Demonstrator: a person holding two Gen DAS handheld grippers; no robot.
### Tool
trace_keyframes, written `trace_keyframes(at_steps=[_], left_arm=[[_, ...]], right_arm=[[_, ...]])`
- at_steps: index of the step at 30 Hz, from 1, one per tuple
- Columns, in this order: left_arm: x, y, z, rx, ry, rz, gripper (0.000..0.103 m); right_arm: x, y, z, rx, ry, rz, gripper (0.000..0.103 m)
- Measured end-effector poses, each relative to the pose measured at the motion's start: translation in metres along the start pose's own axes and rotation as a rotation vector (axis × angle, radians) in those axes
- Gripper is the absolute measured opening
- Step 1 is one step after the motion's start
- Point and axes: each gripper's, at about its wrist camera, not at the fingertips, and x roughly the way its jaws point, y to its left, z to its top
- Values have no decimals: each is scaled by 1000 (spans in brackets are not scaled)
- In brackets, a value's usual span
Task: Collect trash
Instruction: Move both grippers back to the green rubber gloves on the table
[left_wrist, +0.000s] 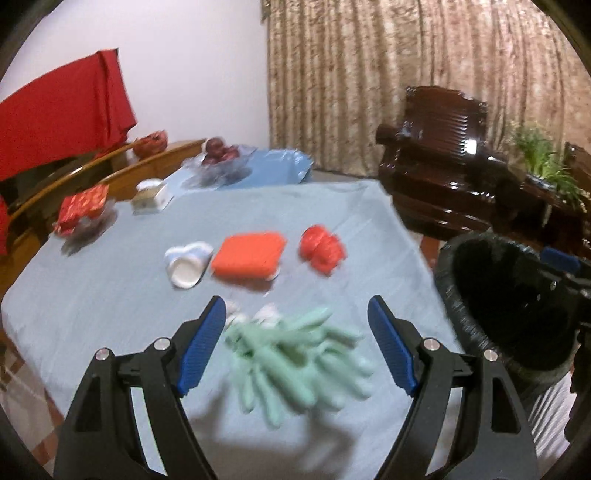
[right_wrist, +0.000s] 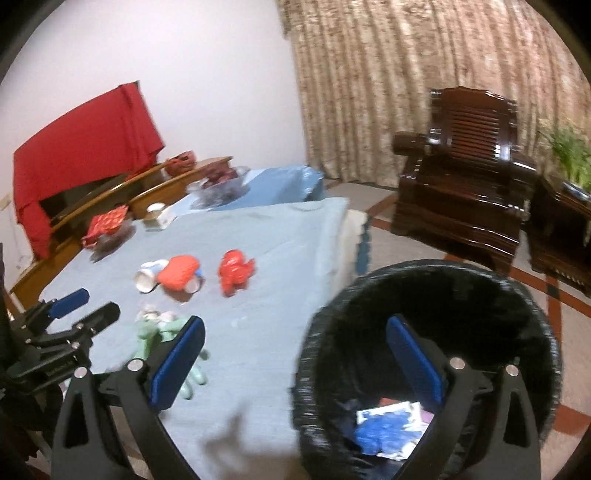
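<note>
A pair of pale green gloves (left_wrist: 295, 358) lies blurred on the blue tablecloth, just beyond and between the fingers of my left gripper (left_wrist: 297, 314), which is open and holds nothing. Farther off lie a white paper cup (left_wrist: 186, 264), an orange pack (left_wrist: 249, 254) and a crumpled red wrapper (left_wrist: 323, 249). My right gripper (right_wrist: 295, 328) is open and empty over the near rim of a black-lined trash bin (right_wrist: 517, 295). Blue crumpled waste (right_wrist: 384, 428) and paper lie in the bin. The left gripper (right_wrist: 90, 304) shows at the left by the gloves (right_wrist: 155, 332).
The bin (left_wrist: 480, 332) stands off the table's right edge. At the table's far end are a red box (left_wrist: 85, 206), a white container (left_wrist: 151, 195) and a bowl of dark fruit (left_wrist: 219, 155). A dark wooden armchair (right_wrist: 465, 177) and a plant stand beyond.
</note>
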Motion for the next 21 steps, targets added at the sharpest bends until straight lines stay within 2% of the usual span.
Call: trace_keyframes(at_steps=[6, 12, 21], left_arm=[[2, 24, -22, -21, 20, 31, 77], [10, 43, -33, -55, 31, 40, 76], [33, 52, -48, -81, 92, 30, 74]], right_arm=[[23, 31, -10, -44, 47, 62, 96], [49, 64, -21, -107, 94, 126, 90], [99, 90, -52, -132, 250, 181, 70]])
